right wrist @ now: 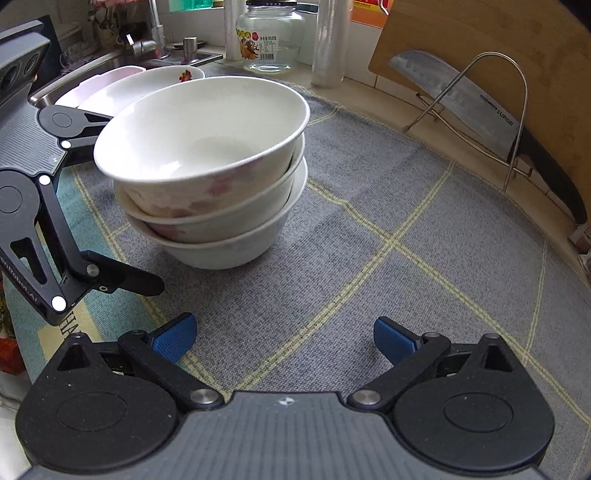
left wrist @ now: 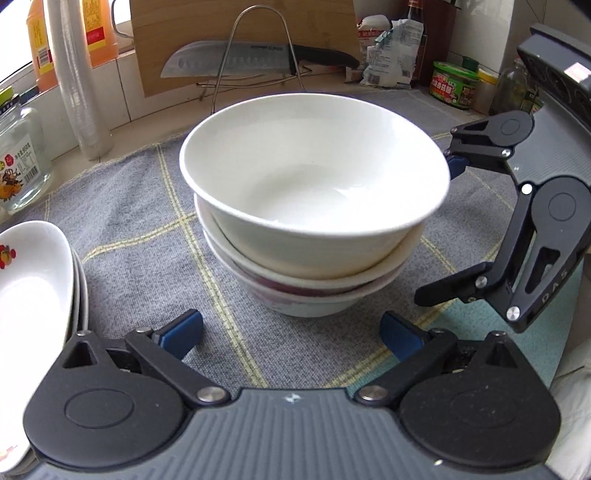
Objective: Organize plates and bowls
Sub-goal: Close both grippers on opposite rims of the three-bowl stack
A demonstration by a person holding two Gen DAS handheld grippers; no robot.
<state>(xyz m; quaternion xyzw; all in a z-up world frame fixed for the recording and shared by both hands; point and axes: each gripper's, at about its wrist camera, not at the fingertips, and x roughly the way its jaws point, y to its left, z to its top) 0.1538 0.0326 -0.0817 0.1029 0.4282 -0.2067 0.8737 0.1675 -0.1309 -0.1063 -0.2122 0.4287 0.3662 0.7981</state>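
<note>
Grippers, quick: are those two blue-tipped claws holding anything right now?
Left gripper: open, holding nothing; the bowl stack sits ahead of it.
Right gripper: open, holding nothing.

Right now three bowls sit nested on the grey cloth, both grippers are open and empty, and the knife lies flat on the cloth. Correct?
Not quite: the knife leans in the wire rack against the cutting board, as the right wrist view shows. The three nested bowls, grey cloth and open, empty grippers are right.

At the worktop's back edge you have a knife (left wrist: 236, 59) on a wire rack (left wrist: 258, 55) against a cutting board (left wrist: 177, 33); a glass jar (right wrist: 271, 37) stands near the sink (right wrist: 110, 61).
</note>
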